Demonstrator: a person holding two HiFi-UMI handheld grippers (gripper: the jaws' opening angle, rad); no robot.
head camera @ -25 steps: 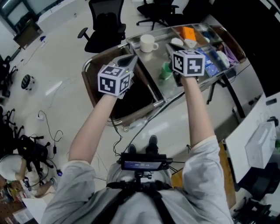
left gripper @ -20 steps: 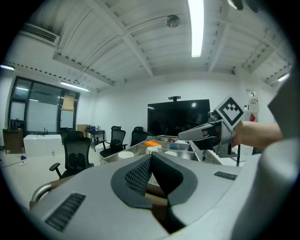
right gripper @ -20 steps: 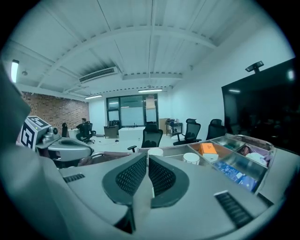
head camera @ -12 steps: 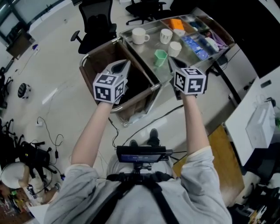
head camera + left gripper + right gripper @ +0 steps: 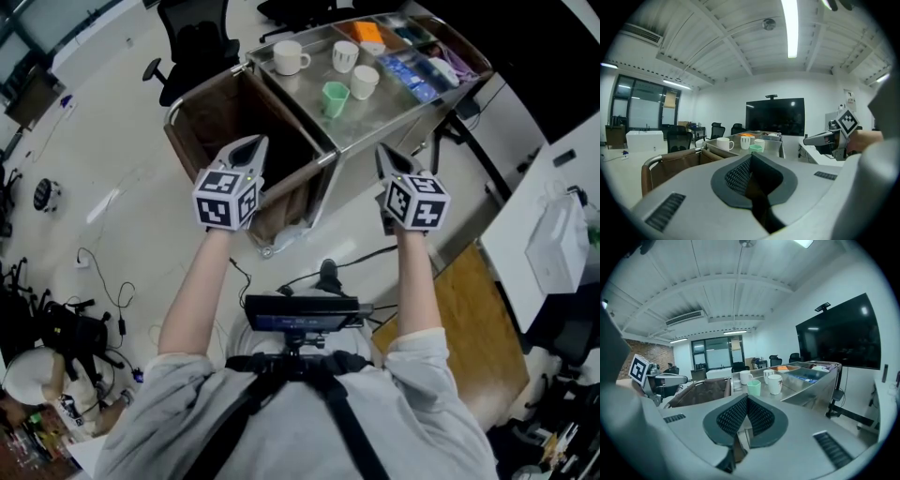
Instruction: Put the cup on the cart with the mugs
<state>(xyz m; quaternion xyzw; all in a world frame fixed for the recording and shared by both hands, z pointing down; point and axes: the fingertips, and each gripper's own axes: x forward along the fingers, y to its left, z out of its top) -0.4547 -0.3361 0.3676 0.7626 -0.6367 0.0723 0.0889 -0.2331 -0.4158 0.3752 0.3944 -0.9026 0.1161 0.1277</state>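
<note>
The green cup point(image 5: 335, 98) was set on the cart point(image 5: 380, 119) beside the mugs point(image 5: 364, 81), well ahead of both tools. The left tool point(image 5: 249, 142) and right tool point(image 5: 383, 155) were held shut, empty.

Overhead, two roughly level; shared cart point(image 5: 392, 110)

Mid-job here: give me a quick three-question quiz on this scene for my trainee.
1. True or false: the green cup stands on the cart top among the white mugs.
2. How many white mugs are on the cart? A) one B) three C) five
3. Fill in: the right claw is shut and holds ____.
Key: 1 true; 2 B; 3 nothing.
</note>
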